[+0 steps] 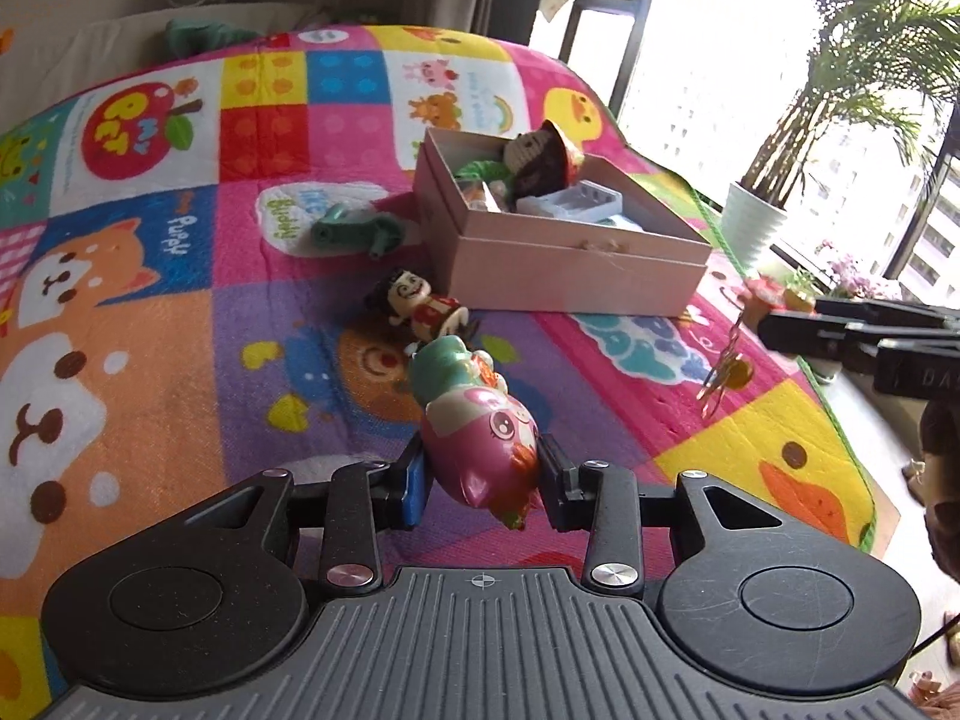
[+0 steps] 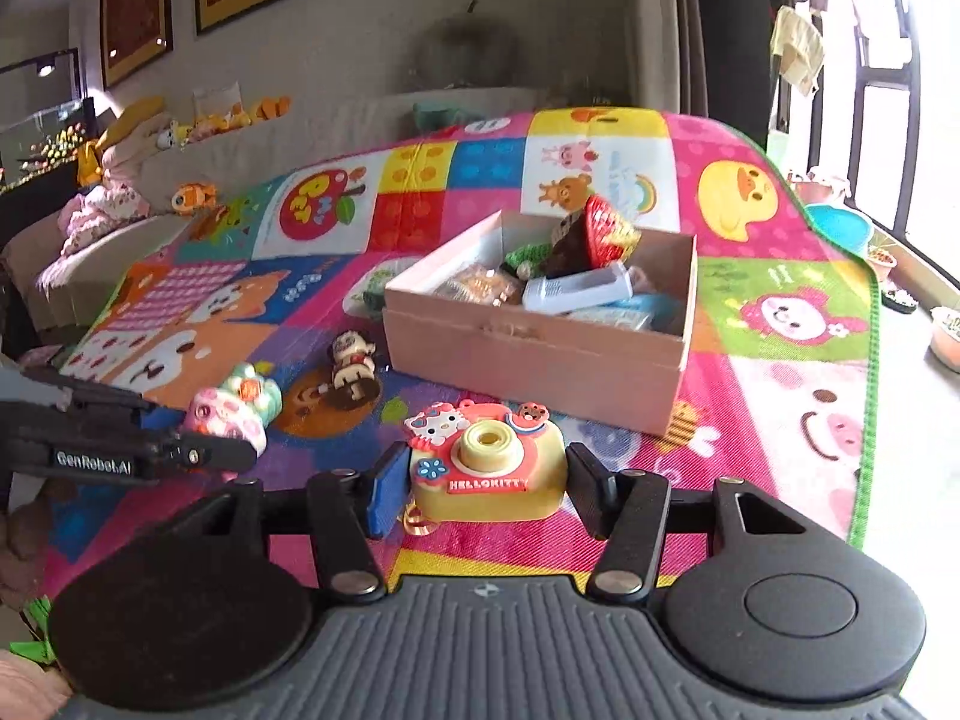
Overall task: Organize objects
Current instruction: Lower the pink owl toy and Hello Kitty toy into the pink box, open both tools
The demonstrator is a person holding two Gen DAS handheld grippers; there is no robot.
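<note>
On the left, the left gripper (image 1: 483, 480) is clamped on a pink-and-teal toy figure (image 1: 474, 420), its pads pressing the pink lower end while the teal end sticks out forward, so the toy hangs long and lopsided from a narrow hold. Just beyond it, a small doll in red (image 1: 420, 306) lies on its back on the patchwork play mat (image 1: 150, 360), and a dark green toy (image 1: 360, 231) lies farther off, near the left wall of the pink box (image 1: 558, 264). The box sits open toward the far middle of the mat, already crowded with a knitted doll (image 1: 543, 159) and a pale plastic tray (image 1: 570, 201) that rise to its rim. To the right, the right gripper (image 2: 486, 480) holds a yellow toy camera (image 2: 489, 471) squarely between its pads, a gold keyring dangling beneath it; the box's near wall stands just beyond. The likely trouble is in the delivery. The figure, pinched at one end, could pivot or slip out if the hand tilts. The keyring could snag the box rim as the camera passes over. And with the box so full, either toy dropped onto the heap may roll back out, while both grippers converging on one opening could knock each other.
</note>
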